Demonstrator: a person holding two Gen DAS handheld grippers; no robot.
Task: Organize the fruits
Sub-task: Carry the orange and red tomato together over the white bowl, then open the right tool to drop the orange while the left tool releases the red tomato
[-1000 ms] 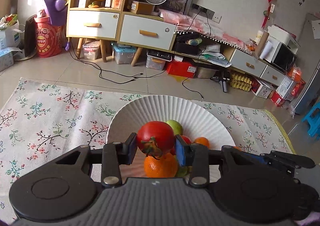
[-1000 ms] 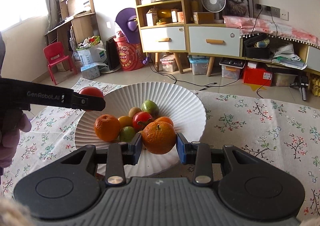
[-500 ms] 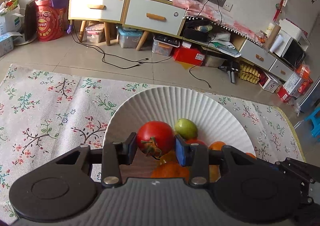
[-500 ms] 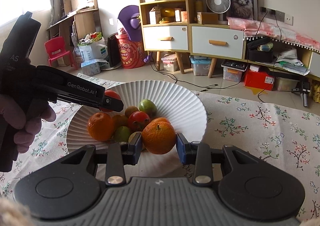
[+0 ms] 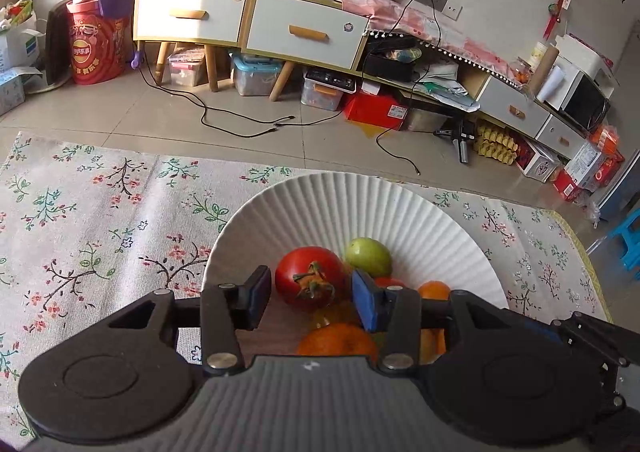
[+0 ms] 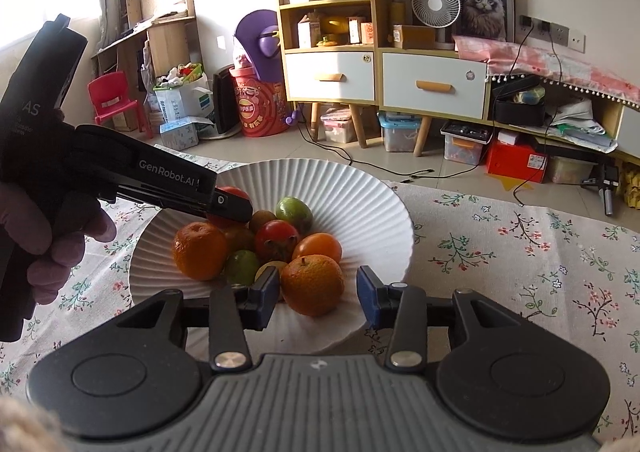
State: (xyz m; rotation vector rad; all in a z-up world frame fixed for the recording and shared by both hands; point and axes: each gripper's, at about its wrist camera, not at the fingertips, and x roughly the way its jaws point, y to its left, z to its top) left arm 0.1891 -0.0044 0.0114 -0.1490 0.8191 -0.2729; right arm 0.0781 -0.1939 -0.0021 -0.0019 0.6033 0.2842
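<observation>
Far left in the right wrist view: a gloved hand (image 6: 48, 240) holds the left gripper (image 6: 230, 207), black w/ white lettering on its side, reaching in over the bowl's left rim. Its tip covers most of a red tomato (image 6: 234, 193), so pad contact can't be judged from here.

The left wrist view settles it: left gripper (image 5: 312, 294) has just been opening, and its blue pads stand apart w/ a gap each side of the tomato (image 5: 310, 282), which sits between them among the other fruit. The tomato is glossy, w/ a dried brownish calyx facing the camera. Behind it is a smooth green fruit (image 5: 368, 256); below it, a dimpled orange (image 5: 336, 340), partly hidden by the gripper body.

Centre: the white bowl (image 6: 360, 195), wide and shallow w/ fine radial ribs, on a floral cloth (image 6: 540, 252) w/ a woven look. Only the right wrist view shows the whole pile: oranges, green fruits, a brown kiwi-like one, another tomato.

Right gripper (image 6: 318, 292) has also just been opening. A pebbly mandarin (image 6: 312, 284) lies between its pads at the bowl's near edge: clear gap at the right pad, left pad just beside or barely touching it, can't tell which.
</observation>
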